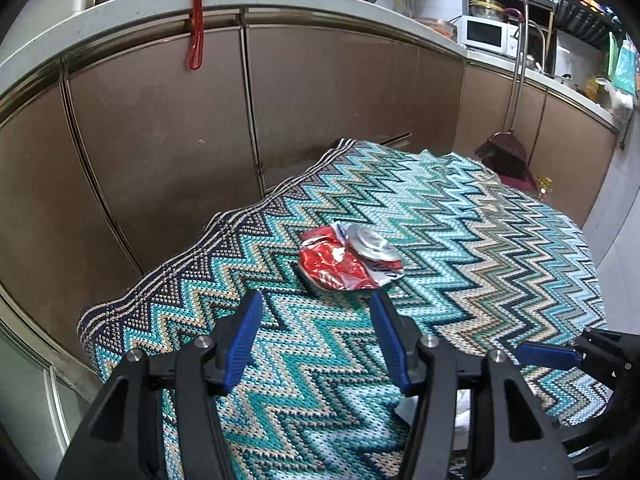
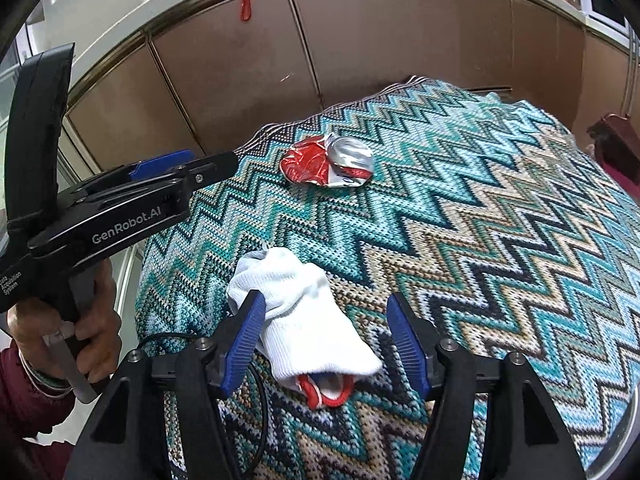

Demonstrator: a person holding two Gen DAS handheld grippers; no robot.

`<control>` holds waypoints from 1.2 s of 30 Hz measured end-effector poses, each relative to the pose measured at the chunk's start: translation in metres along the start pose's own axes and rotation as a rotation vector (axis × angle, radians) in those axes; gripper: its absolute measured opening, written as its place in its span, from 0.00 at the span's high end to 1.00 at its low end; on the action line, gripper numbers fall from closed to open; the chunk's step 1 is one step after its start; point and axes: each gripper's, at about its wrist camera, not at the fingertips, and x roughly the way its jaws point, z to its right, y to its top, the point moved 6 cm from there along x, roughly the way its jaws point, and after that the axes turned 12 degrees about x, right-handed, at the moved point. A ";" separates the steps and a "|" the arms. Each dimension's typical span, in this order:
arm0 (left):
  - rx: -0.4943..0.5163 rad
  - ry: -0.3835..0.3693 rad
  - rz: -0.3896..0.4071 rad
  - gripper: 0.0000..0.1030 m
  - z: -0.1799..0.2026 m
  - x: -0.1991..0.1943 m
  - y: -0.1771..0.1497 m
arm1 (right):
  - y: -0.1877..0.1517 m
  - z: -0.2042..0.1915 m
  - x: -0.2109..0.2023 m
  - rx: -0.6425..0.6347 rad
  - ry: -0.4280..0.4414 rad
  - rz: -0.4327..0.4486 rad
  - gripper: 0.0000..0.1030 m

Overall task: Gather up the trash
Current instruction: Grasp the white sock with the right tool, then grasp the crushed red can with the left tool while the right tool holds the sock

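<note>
While spread apart and gripping nothing: left claw (image 1: 316, 300) just short of one crushed can (image 1: 350, 258) on the zigzag-cloth surface (image 1: 480, 240); right claw (image 2: 324, 304) straddling one white sock (image 2: 304, 316); cabinets (image 1: 160, 120) behind.

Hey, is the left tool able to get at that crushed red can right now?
Probably yes. The left tool is open and pointed at the crushed red can, which lies flat on the zigzag cloth just past its fingertips. Nothing lies between them; the white sock sits nearer the right tool.
</note>
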 end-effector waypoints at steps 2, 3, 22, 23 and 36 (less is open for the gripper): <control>0.001 0.006 -0.008 0.48 -0.002 0.005 -0.001 | 0.001 -0.001 0.005 -0.006 0.004 -0.006 0.37; 0.002 0.007 -0.011 0.48 -0.003 0.007 -0.001 | 0.002 -0.002 0.007 -0.008 0.008 -0.008 0.36; -0.112 -0.243 -0.172 0.48 -0.026 0.097 0.014 | -0.005 -0.035 0.037 -0.070 0.162 -0.094 0.50; -0.118 -0.259 -0.181 0.48 -0.025 0.101 0.016 | -0.006 -0.036 0.036 -0.079 0.163 -0.091 0.52; -0.385 -0.461 -0.288 0.47 -0.026 0.164 0.031 | -0.015 -0.018 0.009 -0.028 0.209 -0.042 0.61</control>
